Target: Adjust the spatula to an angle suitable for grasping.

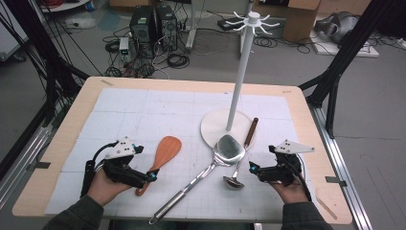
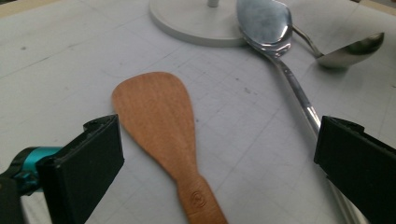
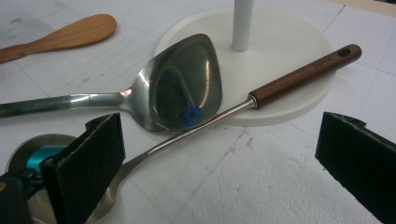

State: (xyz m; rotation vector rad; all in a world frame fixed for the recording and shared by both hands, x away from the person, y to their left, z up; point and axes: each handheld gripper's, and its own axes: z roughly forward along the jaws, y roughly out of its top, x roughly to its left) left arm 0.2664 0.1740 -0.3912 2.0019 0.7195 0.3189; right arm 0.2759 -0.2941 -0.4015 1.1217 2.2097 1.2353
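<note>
While the wooden spatula (image 2: 161,135) lies flat on the desk (image 1: 62,143) with its handle between the spread left tongs (image 1: 149,176), the ladle (image 3: 243,109) lies before the spread right tongs (image 1: 253,168), its wooden grip propped on the white stand base (image 3: 285,51). A steel turner (image 1: 210,165) lies between them, touching the ladle's stem; lifting the ladle carelessly would likely drag the turner or nudge the stand.

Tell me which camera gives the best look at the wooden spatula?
The left gripper view: the wooden spatula lies close between that gripper's open jaws, blade and grain sharp. The high view shows the wooden spatula whole but small, beside the left gripper. The right gripper view catches its blade at the top left corner.
</note>
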